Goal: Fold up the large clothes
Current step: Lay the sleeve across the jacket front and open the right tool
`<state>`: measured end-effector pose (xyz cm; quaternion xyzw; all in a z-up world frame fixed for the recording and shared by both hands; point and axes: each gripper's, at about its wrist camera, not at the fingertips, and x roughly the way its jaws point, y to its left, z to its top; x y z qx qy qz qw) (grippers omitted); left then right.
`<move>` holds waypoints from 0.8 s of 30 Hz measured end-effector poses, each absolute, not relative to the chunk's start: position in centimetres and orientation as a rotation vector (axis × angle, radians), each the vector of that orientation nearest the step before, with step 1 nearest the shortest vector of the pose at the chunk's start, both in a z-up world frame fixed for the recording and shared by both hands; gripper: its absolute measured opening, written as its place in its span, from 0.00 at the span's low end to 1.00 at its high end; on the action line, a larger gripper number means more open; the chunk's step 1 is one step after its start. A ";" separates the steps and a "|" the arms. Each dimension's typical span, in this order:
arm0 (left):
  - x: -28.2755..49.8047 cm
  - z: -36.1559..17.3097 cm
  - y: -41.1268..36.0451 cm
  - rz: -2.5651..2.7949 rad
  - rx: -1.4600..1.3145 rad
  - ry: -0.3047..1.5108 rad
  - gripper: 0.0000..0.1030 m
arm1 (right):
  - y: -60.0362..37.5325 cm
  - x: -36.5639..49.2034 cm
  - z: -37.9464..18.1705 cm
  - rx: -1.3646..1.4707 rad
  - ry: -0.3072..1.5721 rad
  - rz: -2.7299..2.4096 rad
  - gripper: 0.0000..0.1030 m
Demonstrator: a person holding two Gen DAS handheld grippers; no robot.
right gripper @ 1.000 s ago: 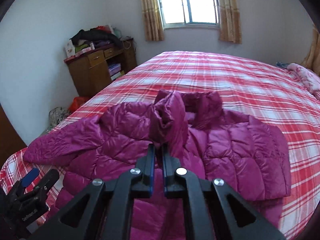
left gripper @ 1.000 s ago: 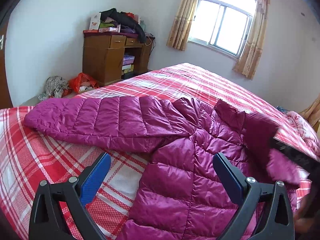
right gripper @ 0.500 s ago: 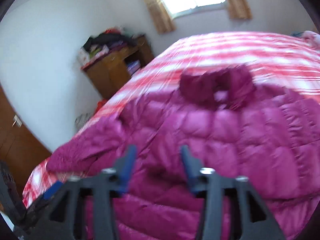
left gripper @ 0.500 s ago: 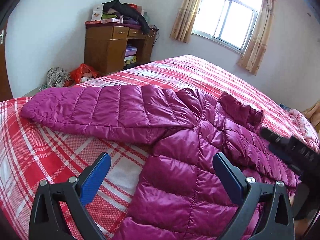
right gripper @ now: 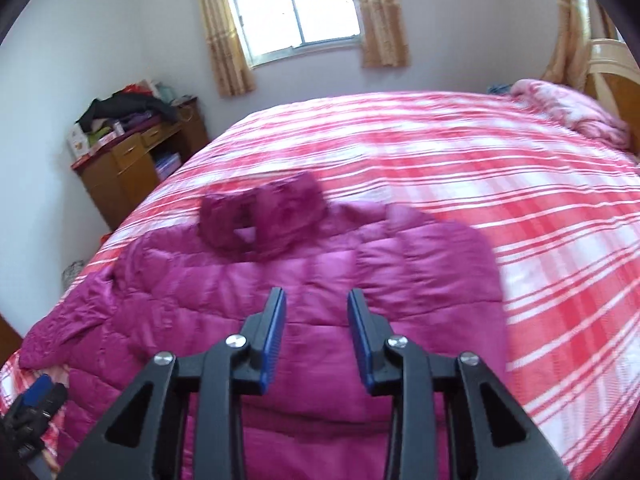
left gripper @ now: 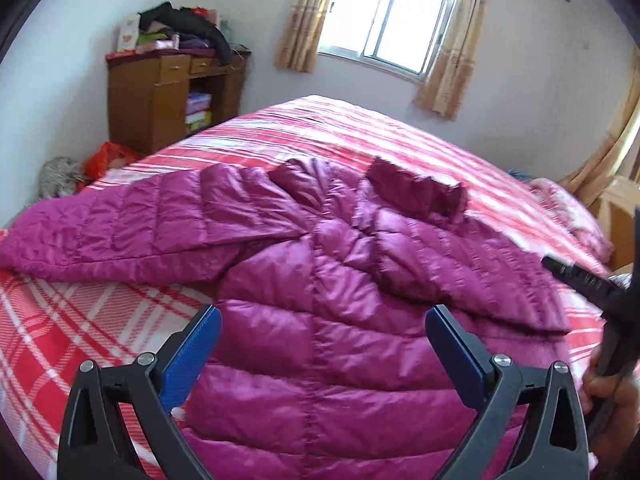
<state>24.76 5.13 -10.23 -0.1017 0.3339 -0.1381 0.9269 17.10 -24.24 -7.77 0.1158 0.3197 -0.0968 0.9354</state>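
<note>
A magenta quilted jacket [left gripper: 320, 344] [right gripper: 320, 264] lies front up on the red plaid bed [left gripper: 80, 320] [right gripper: 520, 200]. One sleeve [left gripper: 120, 232] stretches out to the left; the other sleeve [left gripper: 460, 272] lies folded across the chest below the collar [left gripper: 416, 192] [right gripper: 260, 216]. My left gripper [left gripper: 322, 314] hovers wide open over the jacket's lower body with nothing between its fingers. My right gripper [right gripper: 316, 294] hangs above the jacket's chest, its jaws closing with a gap and nothing between them. It also shows at the right edge of the left wrist view, as the right gripper [left gripper: 580, 276], held by a hand.
A wooden desk [left gripper: 160, 96] [right gripper: 124, 160] piled with clothes stands by the far wall, with bags [left gripper: 108, 156] on the floor beside it. A pink blanket [right gripper: 568, 108] lies by the headboard [right gripper: 612, 80]. Bare bedspread stretches beyond and right of the jacket.
My right gripper let go of the jacket fold it had pinched, opened wide, then narrowed, and drew back to the right. The sleeve now lies flat on the chest. The left gripper's view swung right.
</note>
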 end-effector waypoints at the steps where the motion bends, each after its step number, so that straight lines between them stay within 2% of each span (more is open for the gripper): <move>1: 25.0 -9.8 4.8 -0.311 -0.227 0.680 0.99 | -25.1 17.0 -8.2 0.232 0.668 -0.214 0.35; 6: 28.9 -7.8 0.5 -0.350 -0.133 0.729 0.99 | -27.8 16.6 -10.5 0.268 0.696 -0.243 0.35; 10: 32.4 -9.2 -2.0 -0.327 -0.154 0.802 0.99 | -28.3 15.9 -11.0 0.307 0.660 -0.231 0.35; 12: 33.7 -10.5 -2.9 -0.312 -0.174 0.839 0.99 | -28.8 15.0 -10.7 0.338 0.612 -0.228 0.42; 14: 34.4 -11.8 -3.6 -0.305 -0.187 0.864 0.96 | -29.3 13.8 -9.9 0.369 0.549 -0.235 0.43; 15: 34.6 -12.2 -3.7 -0.301 -0.193 0.871 0.90 | -29.7 13.3 -9.5 0.374 0.527 -0.245 0.43; 17: 34.7 -12.9 -4.0 -0.305 -0.204 0.895 0.53 | -30.2 12.8 -8.8 0.372 0.519 -0.255 0.43; 21: 34.4 -13.2 -3.9 -0.317 -0.249 0.889 0.32 | -31.6 14.3 -8.1 0.410 0.564 -0.221 0.43; 22: 34.1 -12.9 -3.6 -0.315 -0.253 0.875 0.23 | -31.9 14.8 -8.1 0.419 0.569 -0.221 0.42; 24: 33.5 -12.3 -2.9 -0.299 -0.265 0.847 0.20 | -32.1 16.0 -8.1 0.416 0.583 -0.218 0.36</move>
